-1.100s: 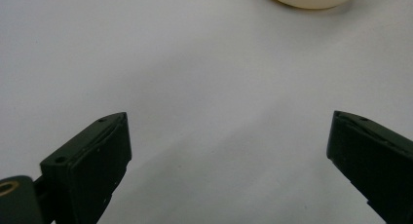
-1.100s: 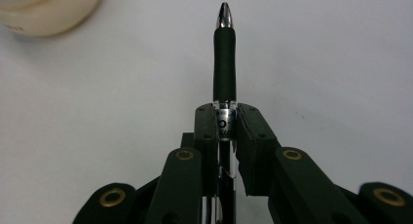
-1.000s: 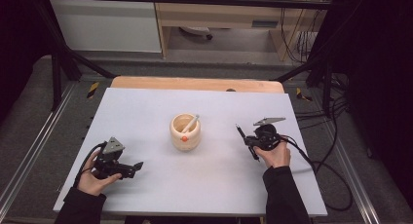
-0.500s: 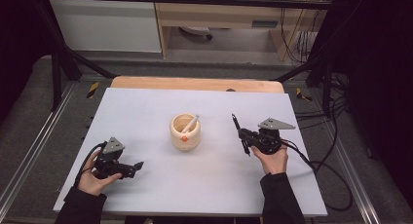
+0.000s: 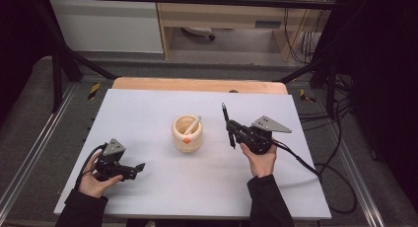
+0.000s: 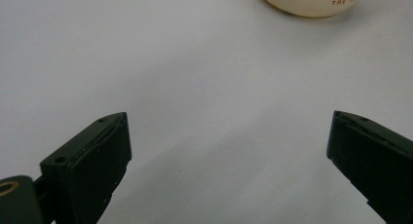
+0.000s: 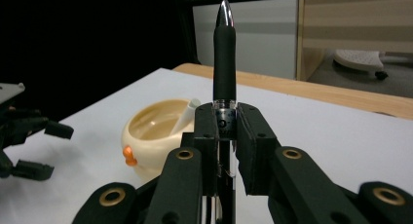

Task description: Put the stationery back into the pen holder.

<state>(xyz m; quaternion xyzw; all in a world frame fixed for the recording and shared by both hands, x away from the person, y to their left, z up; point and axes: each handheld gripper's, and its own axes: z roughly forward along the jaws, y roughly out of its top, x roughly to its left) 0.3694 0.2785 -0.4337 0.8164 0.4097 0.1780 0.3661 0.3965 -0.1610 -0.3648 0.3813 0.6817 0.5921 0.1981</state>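
A cream cup (image 5: 187,134) with an orange knob stands mid-table, and a white pen (image 5: 193,124) leans inside it. To the cup's right, my right gripper (image 5: 230,133) is shut on a black pen (image 5: 226,119) with a silver tip, held off the table. In the right gripper view the black pen (image 7: 225,53) stands upright between the pads (image 7: 207,131), with the cup (image 7: 156,131) lower left. My left gripper (image 5: 134,170) rests low near the front left, jaws wide open with nothing between them. The left gripper view has the cup's base (image 6: 311,2) at its top edge.
The white table top (image 5: 148,108) ends in a wooden strip (image 5: 197,85) at the back. A black cable (image 5: 315,168) trails from the right gripper over the right side. My left gripper (image 7: 29,146) sits beyond the cup in the right gripper view.
My right gripper has moved left toward the cup and risen a little, carrying the black pen. The left gripper has stayed where it was.
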